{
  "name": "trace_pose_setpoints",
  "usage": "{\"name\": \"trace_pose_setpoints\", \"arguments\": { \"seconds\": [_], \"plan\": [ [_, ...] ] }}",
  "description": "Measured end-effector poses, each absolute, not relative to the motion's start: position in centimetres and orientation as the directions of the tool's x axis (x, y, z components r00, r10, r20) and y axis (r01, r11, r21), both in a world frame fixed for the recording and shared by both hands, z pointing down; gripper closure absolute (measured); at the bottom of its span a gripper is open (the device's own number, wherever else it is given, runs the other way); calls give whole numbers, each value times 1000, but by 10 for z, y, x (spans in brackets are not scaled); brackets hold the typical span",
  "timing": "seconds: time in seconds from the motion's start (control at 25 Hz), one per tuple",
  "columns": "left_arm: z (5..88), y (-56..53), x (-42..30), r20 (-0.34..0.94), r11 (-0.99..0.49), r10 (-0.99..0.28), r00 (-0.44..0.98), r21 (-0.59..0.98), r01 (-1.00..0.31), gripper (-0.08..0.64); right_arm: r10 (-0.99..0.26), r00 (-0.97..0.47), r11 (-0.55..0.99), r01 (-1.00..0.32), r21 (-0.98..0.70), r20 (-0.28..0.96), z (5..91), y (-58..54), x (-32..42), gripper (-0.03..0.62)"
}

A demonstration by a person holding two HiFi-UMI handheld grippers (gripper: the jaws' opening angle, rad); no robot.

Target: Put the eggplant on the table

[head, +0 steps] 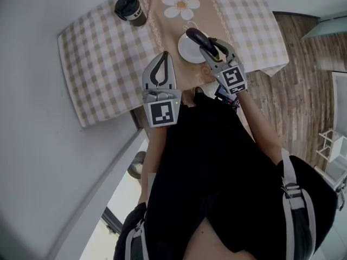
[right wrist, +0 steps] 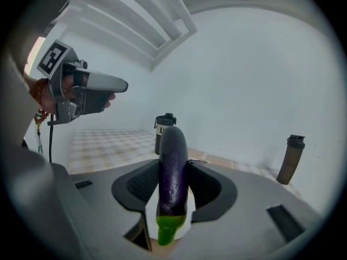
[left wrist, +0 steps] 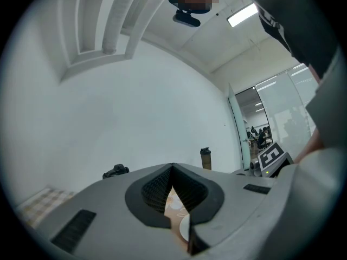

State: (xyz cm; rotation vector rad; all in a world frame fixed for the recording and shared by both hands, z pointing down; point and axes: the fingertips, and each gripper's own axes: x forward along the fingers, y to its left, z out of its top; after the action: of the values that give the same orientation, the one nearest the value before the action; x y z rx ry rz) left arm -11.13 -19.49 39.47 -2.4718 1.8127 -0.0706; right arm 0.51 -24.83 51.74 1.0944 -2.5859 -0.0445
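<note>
The eggplant (head: pixel 196 37) is dark purple with a green stem end. My right gripper (head: pixel 214 47) is shut on it and holds it just above a white plate (head: pixel 186 52) on the checked table (head: pixel 103 64). In the right gripper view the eggplant (right wrist: pixel 172 167) stands lengthwise between the jaws of the right gripper (right wrist: pixel 172 173), its stem toward the camera. My left gripper (head: pixel 164 56) hovers to the left of the plate, shut and holding nothing. In the left gripper view the tips of the left gripper (left wrist: pixel 172 168) meet.
A dark lidded cup (head: pixel 130 8) stands at the table's far left corner. A flower print (head: pixel 181 5) marks the cloth beyond the plate. A slim dark bottle (right wrist: pixel 290 158) stands by the white wall. Wood floor (head: pixel 303 75) lies to the right of the table.
</note>
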Motion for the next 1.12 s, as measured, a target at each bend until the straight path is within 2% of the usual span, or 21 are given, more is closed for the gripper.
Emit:
{"name": "trace_pose_setpoints", "arguments": {
  "seconds": [1.12],
  "plan": [
    [403,-193,-112,15,-287,-958,287,-105,-952,557,-606,-639,751,-656,75,473,606,-260,-4,417]
  ]
}}
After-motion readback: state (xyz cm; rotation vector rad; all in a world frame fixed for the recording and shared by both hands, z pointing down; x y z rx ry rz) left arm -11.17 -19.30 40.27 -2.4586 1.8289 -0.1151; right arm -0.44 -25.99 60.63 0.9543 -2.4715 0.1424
